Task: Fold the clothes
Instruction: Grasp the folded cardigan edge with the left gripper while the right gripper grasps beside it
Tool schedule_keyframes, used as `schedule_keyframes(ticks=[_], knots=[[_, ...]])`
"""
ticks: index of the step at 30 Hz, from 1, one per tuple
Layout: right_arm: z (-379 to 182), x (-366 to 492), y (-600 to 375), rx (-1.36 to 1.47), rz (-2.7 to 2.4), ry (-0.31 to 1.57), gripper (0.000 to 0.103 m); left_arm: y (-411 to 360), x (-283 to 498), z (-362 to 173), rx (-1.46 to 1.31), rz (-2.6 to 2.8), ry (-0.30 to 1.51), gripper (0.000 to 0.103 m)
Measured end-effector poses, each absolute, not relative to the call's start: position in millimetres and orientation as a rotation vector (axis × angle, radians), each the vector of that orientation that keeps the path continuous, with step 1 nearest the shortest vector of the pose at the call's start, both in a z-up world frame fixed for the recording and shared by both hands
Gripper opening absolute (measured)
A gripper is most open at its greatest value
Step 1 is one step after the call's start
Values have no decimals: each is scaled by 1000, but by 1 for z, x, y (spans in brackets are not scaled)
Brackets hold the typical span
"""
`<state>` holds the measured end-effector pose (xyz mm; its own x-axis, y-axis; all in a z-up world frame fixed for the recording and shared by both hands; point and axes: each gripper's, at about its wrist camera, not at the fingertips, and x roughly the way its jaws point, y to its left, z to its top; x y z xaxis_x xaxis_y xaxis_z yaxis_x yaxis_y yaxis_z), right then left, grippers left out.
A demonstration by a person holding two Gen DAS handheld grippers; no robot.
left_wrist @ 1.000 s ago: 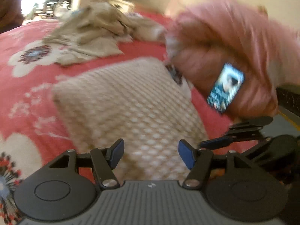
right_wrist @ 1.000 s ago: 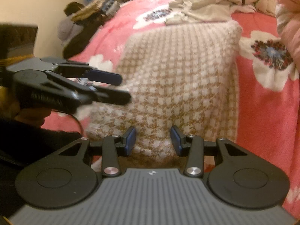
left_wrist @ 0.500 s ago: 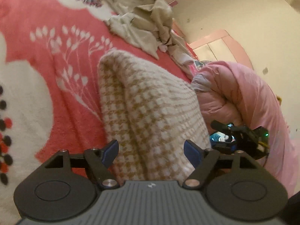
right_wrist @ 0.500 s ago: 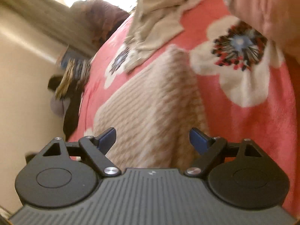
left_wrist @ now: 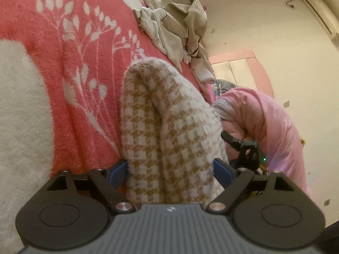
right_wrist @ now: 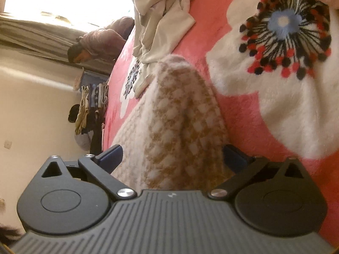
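Note:
A folded beige-and-white houndstooth sweater point(left_wrist: 169, 127) lies on the pink floral blanket point(left_wrist: 63, 67). My left gripper point(left_wrist: 170, 170) is open, turned on its side, with the thick folded edge of the sweater between its blue fingertips point(left_wrist: 118, 170). In the right wrist view the same sweater point(right_wrist: 180, 116) fills the gap of my right gripper point(right_wrist: 172, 155), which is also open and straddles the opposite edge. The right gripper's black fingers point(left_wrist: 241, 146) show past the sweater in the left wrist view. Neither set of jaws has closed onto the fabric.
A heap of crumpled beige clothes point(left_wrist: 175, 25) point(right_wrist: 161, 17) lies farther up the blanket. A bulky pink quilted garment point(left_wrist: 271, 122) sits beside the sweater. A person point(right_wrist: 99, 40) bends over at the bed's far side, near stacked clothes point(right_wrist: 93, 105).
Both grippers rolled sideways and slid in so the sweater's folded edges now sit between their fingers. The right gripper's jaws opened wider than a second ago.

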<state>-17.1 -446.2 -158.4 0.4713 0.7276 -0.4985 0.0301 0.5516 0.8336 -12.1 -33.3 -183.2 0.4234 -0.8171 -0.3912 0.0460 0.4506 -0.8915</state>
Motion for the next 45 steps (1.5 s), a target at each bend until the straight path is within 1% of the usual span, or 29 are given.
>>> schedule_keyframes(ticks=[4, 6, 8, 11, 15, 18, 23, 25, 26, 28, 29, 30, 33, 36, 40, 43, 45], knots=[[-154, -16, -462, 926, 462, 940, 101, -29, -10, -186, -988, -656, 990, 85], [-157, -12, -466, 946, 461, 938, 101, -32, -9, -184, -968, -652, 990, 85], [-164, -9, -463, 949, 485, 980, 102, -35, -10, -183, -949, -648, 986, 86], [-167, -16, -453, 910, 530, 993, 102, -38, -17, -181, -930, -652, 992, 86], [-169, -37, -444, 922, 610, 1032, 102, -45, -27, -180, -889, -668, 1025, 86], [-171, -57, -439, 928, 690, 1095, 102, -53, -36, -179, -853, -683, 1042, 86], [-171, -66, -426, 904, 723, 1120, 103, -65, -38, -177, -830, -646, 1043, 86], [-170, -68, -420, 890, 740, 1128, 101, -73, -38, -169, -783, -616, 1024, 79], [-165, -67, -416, 862, 753, 1127, 97, -77, -41, -162, -738, -612, 1007, 77], [-153, -67, -409, 789, 771, 1122, 92, -80, -45, -150, -690, -611, 976, 71], [-148, -67, -407, 781, 774, 1117, 88, -79, -47, -145, -682, -612, 963, 69], [-144, -67, -404, 777, 777, 1110, 84, -76, -48, -141, -686, -610, 951, 68], [-130, -64, -392, 772, 791, 1079, 79, -62, -50, -124, -647, -581, 893, 68], [-112, -54, -361, 721, 832, 1026, 78, -37, -45, -105, -625, -540, 835, 68], [-106, -30, -313, 697, 892, 994, 78, 9, -40, -89, -598, -468, 812, 68], [-119, -14, -277, 687, 907, 1054, 78, 39, -41, -98, -582, -404, 836, 69], [-136, -6, -261, 651, 868, 1161, 82, 52, -39, -118, -612, -350, 928, 70]])
